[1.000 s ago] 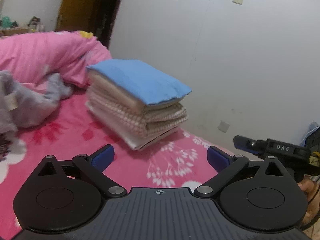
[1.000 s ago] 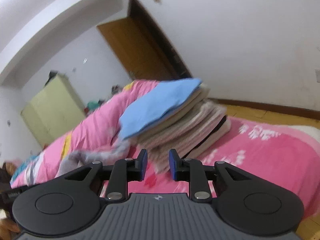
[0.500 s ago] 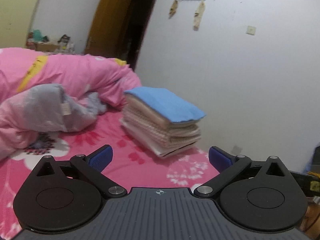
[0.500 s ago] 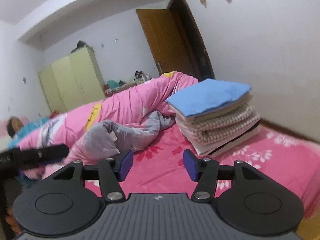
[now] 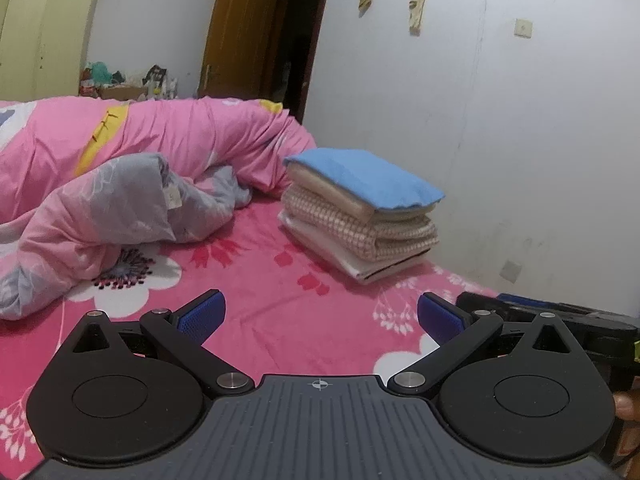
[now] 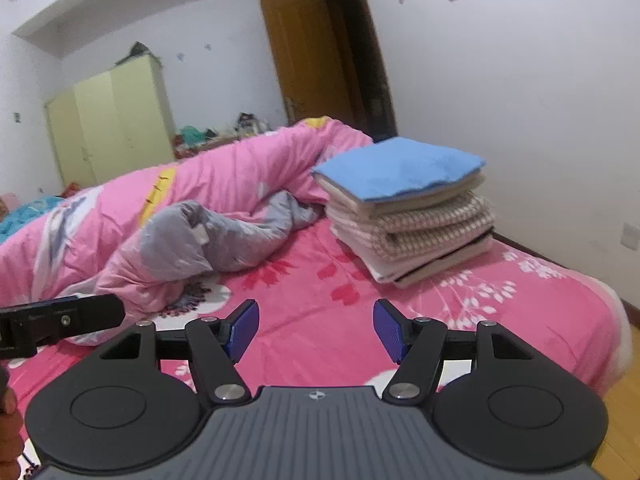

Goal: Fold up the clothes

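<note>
A stack of folded clothes [image 5: 360,216] sits on the pink floral bed [image 5: 280,304] near the bed's right edge, close to the white wall [image 5: 520,140]. A folded blue garment [image 5: 368,178] lies on top of the stack, over a cream layer, a pink-and-white checked piece and a white piece at the bottom. In the right wrist view the same stack [image 6: 412,216] stands towards the far right corner of the bed, with the blue garment [image 6: 400,168] uppermost.

To the left of the stack, a crumpled grey garment [image 5: 152,200] lies loose on the bed, against a bunched pink quilt [image 5: 160,136] that runs along the far side of the bed. The grey garment touches the quilt and lies apart from the folded stack.

The left gripper [image 5: 318,316] hovers over the near part of the bed with its jaws spread wide and nothing between them. The right gripper [image 6: 316,330] is likewise above the bed; its jaws have just been opening, they stand apart, and only the bedsheet shows between them. Neither tool touches any cloth.

Each gripper shows at the edge of the other's view, the right one [image 5: 560,316] low on the right, the left one [image 6: 60,320] low on the left.

Behind the bed are a pale green wardrobe [image 6: 112,124] and a brown door [image 5: 240,32].
</note>
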The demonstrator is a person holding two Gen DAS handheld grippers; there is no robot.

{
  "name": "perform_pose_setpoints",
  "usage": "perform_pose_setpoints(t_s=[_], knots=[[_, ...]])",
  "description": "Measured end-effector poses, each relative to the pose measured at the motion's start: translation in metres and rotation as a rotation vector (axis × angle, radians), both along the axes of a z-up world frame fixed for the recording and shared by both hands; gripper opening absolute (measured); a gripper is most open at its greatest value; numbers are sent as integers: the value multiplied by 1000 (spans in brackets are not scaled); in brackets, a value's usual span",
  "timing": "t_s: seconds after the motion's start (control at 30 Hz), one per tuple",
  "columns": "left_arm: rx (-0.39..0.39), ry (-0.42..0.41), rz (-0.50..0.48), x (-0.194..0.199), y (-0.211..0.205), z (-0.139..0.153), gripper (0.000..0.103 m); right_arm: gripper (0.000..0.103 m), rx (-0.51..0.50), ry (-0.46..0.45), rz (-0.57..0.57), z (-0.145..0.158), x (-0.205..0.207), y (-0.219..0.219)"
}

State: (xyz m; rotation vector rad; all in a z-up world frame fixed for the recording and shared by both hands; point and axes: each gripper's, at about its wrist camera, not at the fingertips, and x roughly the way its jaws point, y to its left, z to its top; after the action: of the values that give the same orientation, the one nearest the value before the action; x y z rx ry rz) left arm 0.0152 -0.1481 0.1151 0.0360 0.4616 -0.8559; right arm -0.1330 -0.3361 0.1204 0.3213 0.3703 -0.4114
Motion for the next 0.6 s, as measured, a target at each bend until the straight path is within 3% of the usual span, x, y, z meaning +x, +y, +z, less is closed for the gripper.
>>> perform_pose_setpoints(t_s=[0.17, 0.3, 0.57, 0.6], knots=[[38, -24, -16, -6, -6, -5, 103, 75, 20, 44, -78, -7, 2, -4], [36, 22, -68, -4, -10, -10, 103, 79, 13, 61, -82, -12, 6, -5], [34, 68, 7, 8, -13, -18, 103, 80, 2, 96, -100, -17, 13, -7], [43, 67, 21, 9, -14, -18, 103, 84, 1, 100, -105, -17, 13, -7]])
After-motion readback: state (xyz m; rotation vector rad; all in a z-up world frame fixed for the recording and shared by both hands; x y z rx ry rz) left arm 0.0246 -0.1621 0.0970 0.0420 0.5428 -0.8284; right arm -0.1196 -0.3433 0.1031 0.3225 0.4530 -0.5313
